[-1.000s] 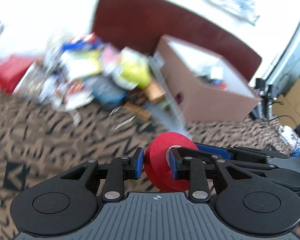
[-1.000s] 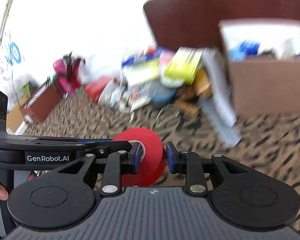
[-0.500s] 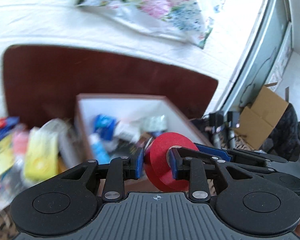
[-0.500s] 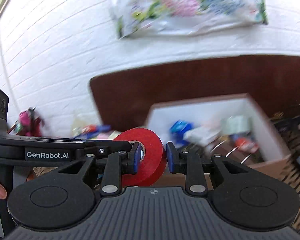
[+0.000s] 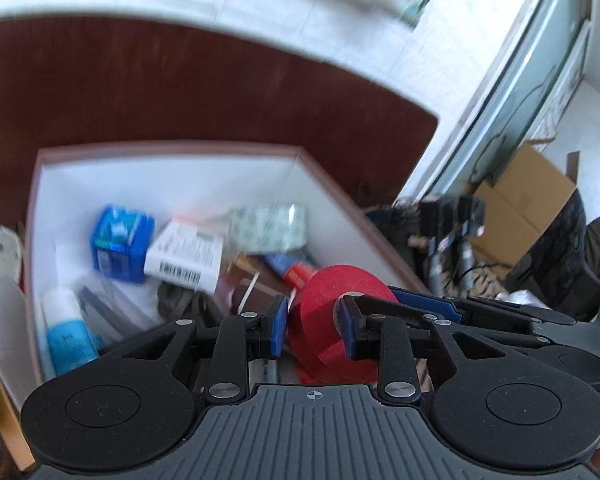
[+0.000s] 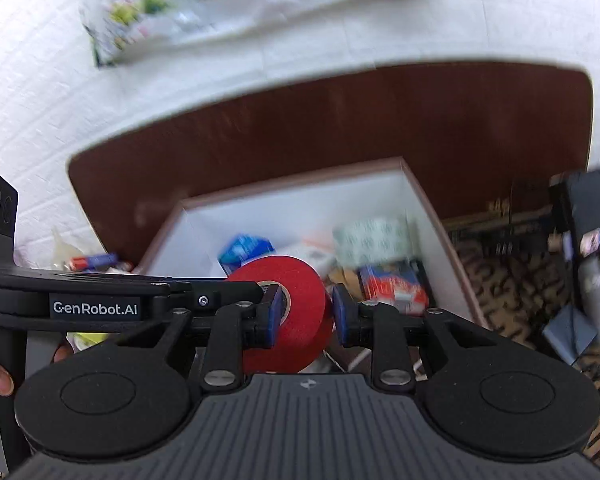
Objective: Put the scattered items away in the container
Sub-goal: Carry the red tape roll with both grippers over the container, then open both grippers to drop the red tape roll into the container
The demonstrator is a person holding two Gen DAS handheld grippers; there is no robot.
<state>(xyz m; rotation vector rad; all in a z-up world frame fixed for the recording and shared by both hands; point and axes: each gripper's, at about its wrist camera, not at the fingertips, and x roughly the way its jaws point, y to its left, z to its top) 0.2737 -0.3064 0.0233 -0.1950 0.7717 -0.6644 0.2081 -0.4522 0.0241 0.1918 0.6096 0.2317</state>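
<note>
Red tape roll (image 5: 332, 320), box (image 5: 172, 172) contents blurred, perhaps packets.

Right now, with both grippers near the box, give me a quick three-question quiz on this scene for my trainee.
1. True or false: only one gripper holds the red tape roll.
2. What lies just beyond the roll? A) the open box B) a closed drawer C) a sink
3. Which item inside the box shows a barcode?

Key
1. False: the left gripper and the right gripper both have their jaws shut on it.
2. A.
3. The white carton.
</note>
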